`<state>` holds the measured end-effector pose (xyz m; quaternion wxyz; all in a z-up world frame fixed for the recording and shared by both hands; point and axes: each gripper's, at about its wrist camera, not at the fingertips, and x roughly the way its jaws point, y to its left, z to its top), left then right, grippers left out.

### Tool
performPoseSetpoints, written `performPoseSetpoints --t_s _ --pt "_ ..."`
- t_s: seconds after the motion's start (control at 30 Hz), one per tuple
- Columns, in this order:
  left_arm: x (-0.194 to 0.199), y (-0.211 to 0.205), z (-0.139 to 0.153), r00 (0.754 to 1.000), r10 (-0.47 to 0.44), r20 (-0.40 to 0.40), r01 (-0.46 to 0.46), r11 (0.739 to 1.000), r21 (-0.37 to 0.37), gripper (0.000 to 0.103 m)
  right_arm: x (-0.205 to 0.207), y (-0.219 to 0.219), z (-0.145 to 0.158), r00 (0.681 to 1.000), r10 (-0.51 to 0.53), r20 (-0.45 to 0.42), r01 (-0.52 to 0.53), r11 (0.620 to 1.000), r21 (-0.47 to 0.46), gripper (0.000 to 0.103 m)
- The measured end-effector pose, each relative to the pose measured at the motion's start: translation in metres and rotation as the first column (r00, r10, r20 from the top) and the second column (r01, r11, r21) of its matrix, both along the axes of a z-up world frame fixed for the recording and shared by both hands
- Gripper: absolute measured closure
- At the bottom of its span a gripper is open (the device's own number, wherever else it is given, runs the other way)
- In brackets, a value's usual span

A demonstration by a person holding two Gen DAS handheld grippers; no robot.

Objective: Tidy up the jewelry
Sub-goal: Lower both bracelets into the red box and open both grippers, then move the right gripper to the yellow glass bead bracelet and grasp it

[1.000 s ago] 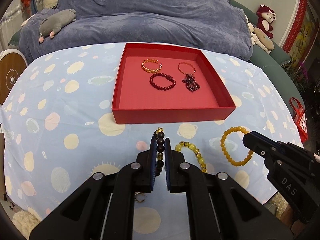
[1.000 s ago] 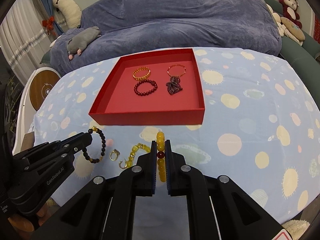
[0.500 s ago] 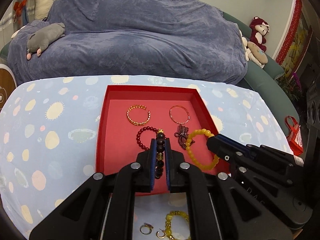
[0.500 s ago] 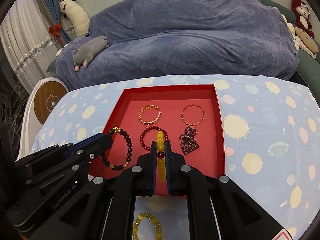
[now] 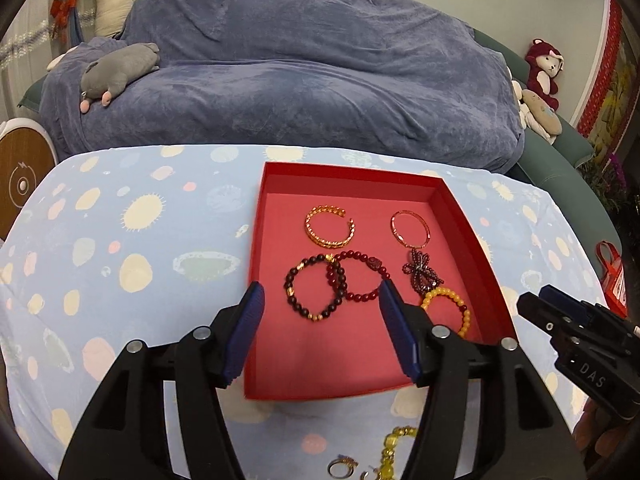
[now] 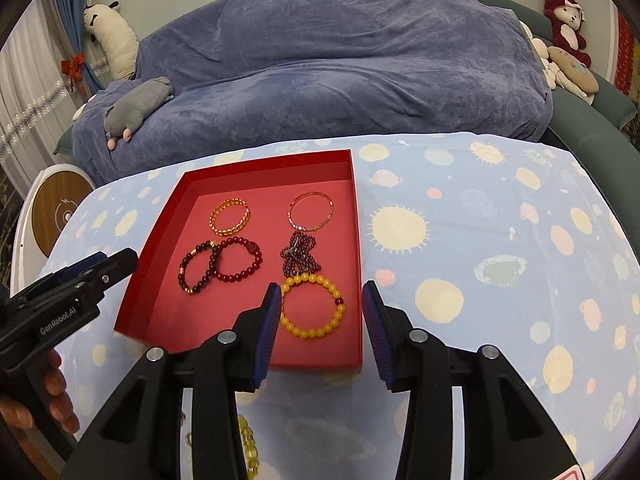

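A red tray (image 5: 474, 240) (image 6: 160, 240) sits on the spotted blue cloth. In it lie a dark bead bracelet (image 5: 314, 290) (image 6: 197, 266), a red bead bracelet (image 5: 362, 276) (image 6: 238, 260), a yellow bead bracelet (image 5: 448, 308) (image 6: 312, 306), a gold bangle (image 5: 330, 226) (image 6: 230, 216), a thin rose bangle (image 5: 410, 228) (image 6: 311, 212) and a dark beaded knot (image 5: 422, 274) (image 6: 300, 258). My left gripper (image 5: 322, 308) is open and empty above the dark bracelet. My right gripper (image 6: 320, 306) is open and empty above the yellow bracelet.
On the cloth in front of the tray lie a yellow-green bead bracelet (image 5: 394, 452) (image 6: 248, 448) and small rings (image 5: 342, 466). A blue-covered sofa (image 5: 300, 72) with plush toys stands behind the table. A round white and wood device (image 6: 56, 208) stands at the left.
Both grippers moved over the tray and opened. The dark bracelet and the yellow bracelet were let go and now lie in the tray.
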<state>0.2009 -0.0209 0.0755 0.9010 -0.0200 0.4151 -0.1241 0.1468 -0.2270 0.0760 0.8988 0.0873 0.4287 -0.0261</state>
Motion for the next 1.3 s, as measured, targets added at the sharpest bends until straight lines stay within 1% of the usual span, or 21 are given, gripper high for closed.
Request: performPoseSetpoints --t_s 0.1,0.2,0.3,0.4,0.53,0.67,0.73,0.9,1.07,1.17,1.2,1.27,1.3 --pt "-0.024 0.017 -0.001 0.999 0.035 -0.005 -0.035 0.999 0.013 0.046 -0.024 0.000 -0.002 1.000 -0.007 -0.017 0.007 1.000 0.023 0.061" --pt "-0.050 0.030 -0.009 0.998 0.054 -0.035 -0.053 0.998 0.033 0.046 -0.048 0.007 -0.008 0.999 -0.002 -0.042 0.003 0.999 0.036 0.061" --pt "-0.075 0.039 -0.020 0.996 0.065 -0.062 -0.061 0.996 0.071 0.046 -0.069 0.016 -0.017 0.997 0.010 -0.074 -0.007 0.999 0.038 0.061" --pt "-0.097 0.042 -0.033 0.994 0.067 -0.091 -0.058 0.993 0.100 0.046 -0.084 0.025 -0.032 0.993 0.021 -0.114 -0.015 0.999 0.046 0.061" --pt "-0.121 0.041 -0.050 0.990 0.044 -0.131 -0.027 0.991 0.132 0.046 -0.096 0.040 -0.047 0.988 0.040 -0.149 -0.033 0.998 0.047 0.061" --pt "-0.139 0.042 -0.064 0.987 0.031 -0.160 -0.011 0.992 0.129 0.046 -0.097 0.053 -0.057 0.984 0.067 -0.168 -0.061 0.997 0.039 0.061" --pt "-0.144 0.042 -0.066 0.987 0.032 -0.158 -0.011 0.991 0.131 0.046 -0.093 0.060 -0.060 0.982 0.081 -0.172 -0.077 0.997 0.027 0.061" --pt "-0.151 0.045 -0.067 0.987 0.028 -0.161 -0.012 0.995 0.100 0.046 -0.081 0.072 -0.069 0.976 0.104 -0.189 -0.102 0.995 0.019 0.061" --pt "-0.155 0.047 -0.073 0.984 0.026 -0.178 -0.008 0.995 0.103 0.046 -0.070 0.079 -0.078 0.974 0.107 -0.200 -0.106 0.994 0.015 0.062" --pt "-0.156 0.046 -0.075 0.982 0.025 -0.185 -0.006 0.995 0.102 0.046 -0.066 0.081 -0.081 0.973 0.105 -0.207 -0.106 0.994 0.005 0.065" --pt "-0.156 0.045 -0.076 0.982 0.024 -0.185 -0.005 0.995 0.102 0.046 -0.066 0.081 -0.083 0.972 0.102 -0.210 -0.104 0.995 0.002 0.068" --pt "-0.156 0.045 -0.076 0.983 0.024 -0.183 -0.005 0.995 0.103 0.046 -0.065 0.080 -0.084 0.974 0.099 -0.203 -0.103 0.995 -0.010 0.070" --pt "-0.156 0.045 -0.077 0.983 0.023 -0.184 -0.005 0.995 0.101 0.046 -0.065 0.080 -0.084 0.974 0.100 -0.203 -0.106 0.994 -0.020 0.073"
